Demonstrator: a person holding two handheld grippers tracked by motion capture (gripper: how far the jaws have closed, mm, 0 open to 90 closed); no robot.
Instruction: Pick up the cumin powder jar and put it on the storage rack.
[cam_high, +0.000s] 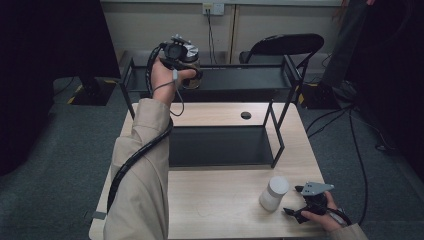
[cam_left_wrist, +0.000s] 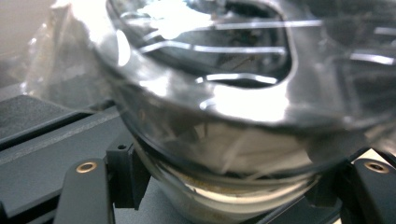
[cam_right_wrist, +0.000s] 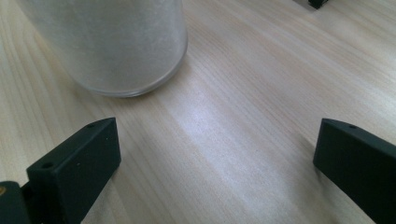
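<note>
My left gripper (cam_high: 186, 64) is raised over the left end of the black rack's top shelf (cam_high: 240, 78) and is shut on a clear glass jar (cam_high: 192, 67) with a shiny lid. In the left gripper view the jar (cam_left_wrist: 224, 116) sits between the two black jaws, with the left gripper (cam_left_wrist: 229, 186) pressing on its lower body. A frosted white jar (cam_high: 274, 192) stands upright on the wooden table (cam_high: 220, 205) at the front right. Just to its right, my right gripper (cam_high: 293, 200) rests open; in the right gripper view the white jar (cam_right_wrist: 112, 42) stands ahead and left of the right gripper (cam_right_wrist: 217, 140), untouched.
The two-tier black rack has a lower shelf (cam_high: 215, 145) on the table's middle. A small round black cap (cam_high: 245, 115) lies on the table behind it. A black folding chair (cam_high: 285, 47) stands beyond the table. Grey carpet and cables (cam_high: 350, 130) surround the table.
</note>
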